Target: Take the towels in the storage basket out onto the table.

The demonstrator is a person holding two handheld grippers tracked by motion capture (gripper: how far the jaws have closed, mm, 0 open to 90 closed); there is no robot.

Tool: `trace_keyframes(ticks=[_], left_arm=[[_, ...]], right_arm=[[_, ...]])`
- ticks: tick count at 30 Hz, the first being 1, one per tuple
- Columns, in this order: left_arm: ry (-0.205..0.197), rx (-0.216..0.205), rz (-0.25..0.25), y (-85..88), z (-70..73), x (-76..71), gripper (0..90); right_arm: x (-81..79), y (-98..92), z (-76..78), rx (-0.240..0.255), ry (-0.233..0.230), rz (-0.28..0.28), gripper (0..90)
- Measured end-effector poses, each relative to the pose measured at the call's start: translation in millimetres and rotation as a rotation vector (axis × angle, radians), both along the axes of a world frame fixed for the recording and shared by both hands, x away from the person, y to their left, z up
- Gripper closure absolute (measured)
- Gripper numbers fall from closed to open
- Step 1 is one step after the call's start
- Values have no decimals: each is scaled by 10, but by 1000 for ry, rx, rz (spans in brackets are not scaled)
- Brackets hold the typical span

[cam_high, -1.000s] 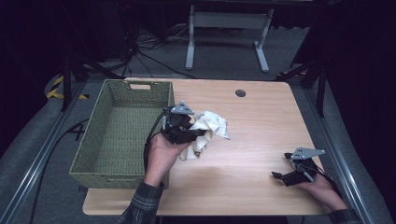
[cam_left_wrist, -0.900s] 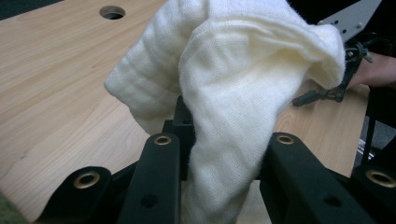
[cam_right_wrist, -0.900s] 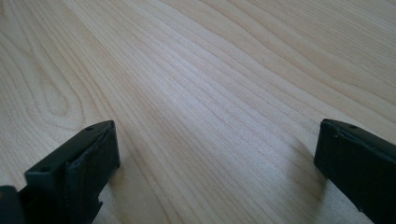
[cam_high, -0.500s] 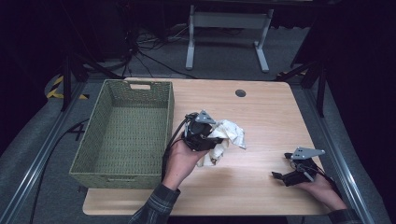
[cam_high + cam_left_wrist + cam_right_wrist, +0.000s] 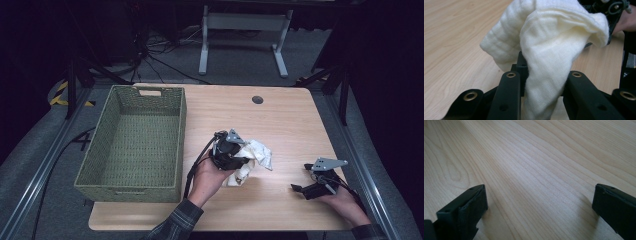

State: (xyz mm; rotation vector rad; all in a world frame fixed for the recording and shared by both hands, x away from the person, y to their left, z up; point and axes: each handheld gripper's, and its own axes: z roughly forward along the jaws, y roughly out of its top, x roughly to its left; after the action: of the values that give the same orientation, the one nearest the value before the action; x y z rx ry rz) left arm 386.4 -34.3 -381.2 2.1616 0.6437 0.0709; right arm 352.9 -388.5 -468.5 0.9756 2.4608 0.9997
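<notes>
Presently, the left hand-held gripper (image 5: 239, 162) is clamped on a cream cloth (image 5: 252, 159), its jaws partly closed with the fabric pinched between them. In the left gripper view the cloth (image 5: 549, 50) bunches up over the jaws and drapes down between them, with the light wood of the bench (image 5: 454, 45) beneath. The cloth sits at the middle of the bench (image 5: 280, 120), just right of the green woven basket (image 5: 135, 145) and apart from it; part of it trails onto the bench surface near the person's left hand (image 5: 207, 175). The basket stands at the bench's left side. The right hand-held gripper (image 5: 299, 190) rests low at the bench's right front, held in the right hand (image 5: 340, 200), well apart from the cloth. Its jaws stand wide open in the right gripper view (image 5: 539, 207), with bare wood between them and nothing gripped. A small dark round fitting (image 5: 257, 99) lies in the bench top near its far edge.
</notes>
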Motion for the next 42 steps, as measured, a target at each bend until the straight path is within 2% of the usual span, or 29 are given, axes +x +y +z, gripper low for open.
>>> trace_keyframes(ticks=[6, 10, 17, 18, 22, 25, 29, 30, 31, 34, 36, 37, 38, 42], left_arm=[[1, 18, -12, -147, -208, 7, 744], [-6, 46, -32, -214, -300, 9, 744], [-16, 55, -48, -319, -477, 13, 743], [-10, 71, -47, -329, -499, 8, 742], [-33, 99, -52, -384, -613, 21, 738], [-32, 103, -52, -421, -701, 30, 733], [-19, 116, -58, -440, -739, 35, 716], [-28, 104, -57, -447, -759, 36, 705], [-21, 119, -61, -447, -764, 36, 691], [-14, 112, -61, -454, -780, 25, 622], [-10, 89, -58, -456, -786, 22, 519], [-3, 93, -58, -446, -769, 18, 485], [-14, 95, -66, -431, -746, 16, 443], [-18, 75, -61, -375, -681, -2, 394]], right_arm=[[-2, 0, 0, 1, 2, -1, 0], [0, -2, -1, 2, 2, 6, 0], [2, -6, -1, 2, 2, 10, 0], [1, -6, -1, 3, 2, 10, 0], [2, -6, -1, 3, 2, 10, 0], [2, -7, -1, 3, 2, 10, 1], [1, -7, -1, 3, 2, 9, 1], [1, -7, -1, 3, 2, 9, 1], [1, -7, -1, 3, 2, 10, 1], [1, -7, -1, 3, 2, 10, 1], [2, -7, -1, 3, 2, 10, 1], [1, -7, -1, 4, 2, 9, 1], [1, -7, -1, 4, 2, 9, 2], [0, -8, -1, 3, 0, 8, 3]])
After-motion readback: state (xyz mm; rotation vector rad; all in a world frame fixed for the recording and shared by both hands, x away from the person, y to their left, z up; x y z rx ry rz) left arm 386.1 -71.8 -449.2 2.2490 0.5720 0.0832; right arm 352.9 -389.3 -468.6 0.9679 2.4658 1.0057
